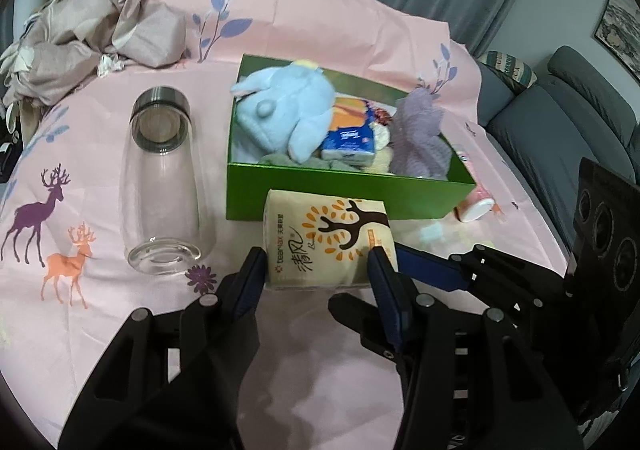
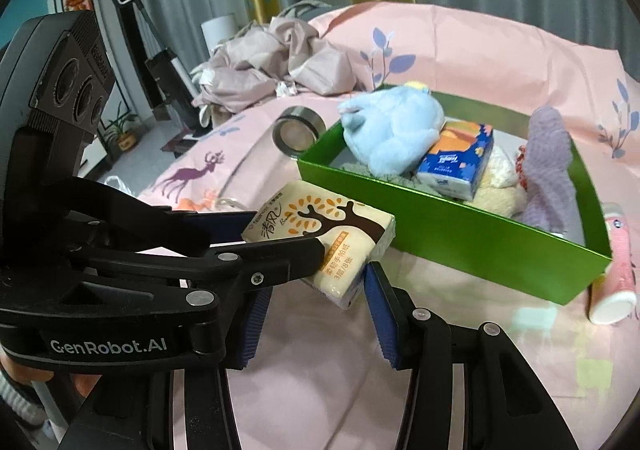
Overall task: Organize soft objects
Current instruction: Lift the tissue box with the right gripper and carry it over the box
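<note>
From left to right, we see a clear glass bottle with a steel cap (image 1: 162, 186) lying on the pink deer-print bedsheet (image 1: 60, 290), then our cream tissue pack printed with a brown tree (image 1: 328, 240), then the green cardboard box (image 1: 344, 192) just beyond it, and a pink-and-white tube (image 1: 476, 206) past the box's right corner.

The left gripper (image 1: 318, 268) has its jaws closed in on the tissue pack's two short sides, one blue pad on each; we judge it held, its near end raised off the sheet in the right wrist view. The pack's long axis runs across the jaws, parallel to the box's near wall, which it nearly touches.

The right gripper (image 2: 316, 290) has its jaws spread wide and holds nothing; one pad sits just below the pack's lower corner.

The box lies straight ahead of the left jaws, already holding a pale blue plush toy (image 1: 284, 110), a blue-and-orange tissue packet (image 1: 350, 130) and a lilac knitted cloth (image 1: 418, 138). We judge the left hand nearer for the lift over that wall.
</note>
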A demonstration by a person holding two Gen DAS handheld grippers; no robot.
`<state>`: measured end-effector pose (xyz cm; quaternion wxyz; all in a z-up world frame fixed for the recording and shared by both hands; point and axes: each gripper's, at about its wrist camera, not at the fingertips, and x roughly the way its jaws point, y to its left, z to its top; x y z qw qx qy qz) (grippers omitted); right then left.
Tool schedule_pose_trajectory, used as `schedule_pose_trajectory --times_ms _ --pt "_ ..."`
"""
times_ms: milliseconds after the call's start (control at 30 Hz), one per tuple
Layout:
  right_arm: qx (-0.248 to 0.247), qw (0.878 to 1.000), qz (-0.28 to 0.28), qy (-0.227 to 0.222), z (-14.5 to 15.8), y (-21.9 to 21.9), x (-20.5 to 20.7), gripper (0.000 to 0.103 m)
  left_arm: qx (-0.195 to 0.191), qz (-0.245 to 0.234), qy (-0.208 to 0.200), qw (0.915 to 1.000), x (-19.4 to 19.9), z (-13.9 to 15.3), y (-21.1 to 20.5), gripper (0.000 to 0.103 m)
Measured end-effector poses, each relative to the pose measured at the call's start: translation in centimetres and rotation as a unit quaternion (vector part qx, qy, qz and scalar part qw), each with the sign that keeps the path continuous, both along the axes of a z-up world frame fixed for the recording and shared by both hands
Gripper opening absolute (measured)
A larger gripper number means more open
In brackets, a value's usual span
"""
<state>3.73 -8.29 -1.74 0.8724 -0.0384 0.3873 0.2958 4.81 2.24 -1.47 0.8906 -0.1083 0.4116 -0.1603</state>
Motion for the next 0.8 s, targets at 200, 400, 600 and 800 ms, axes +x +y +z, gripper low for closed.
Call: schedule_pose_trajectory --times_ms 200,400,600,800 --pt "0.010 1.000 -0.004 -0.017 1.7 -1.0 -1.4 0.050 0.011 -0.005 -0.021 0.9997 -1.2 1.8 -1.1 0.051" --pt "0.022 0.999 -0.012 -0.033 3.2 -2.1 -2.1 0.050 0.022 -0.012 -0.039 0.9989 -1.6 3.3 -2.3 0.051" --pt "0.035 0.998 -0.024 -0.048 4.4 -3.4 -1.5 0.050 0.032 -0.024 -0.058 0.9975 -0.8 4.7 -3.7 0.050" --pt "0.044 0.996 -0.041 -0.060 5.1 -4.9 0.8 0.050 0.033 -0.037 -0.068 0.9965 2.3 5.7 -4.9 0.050"
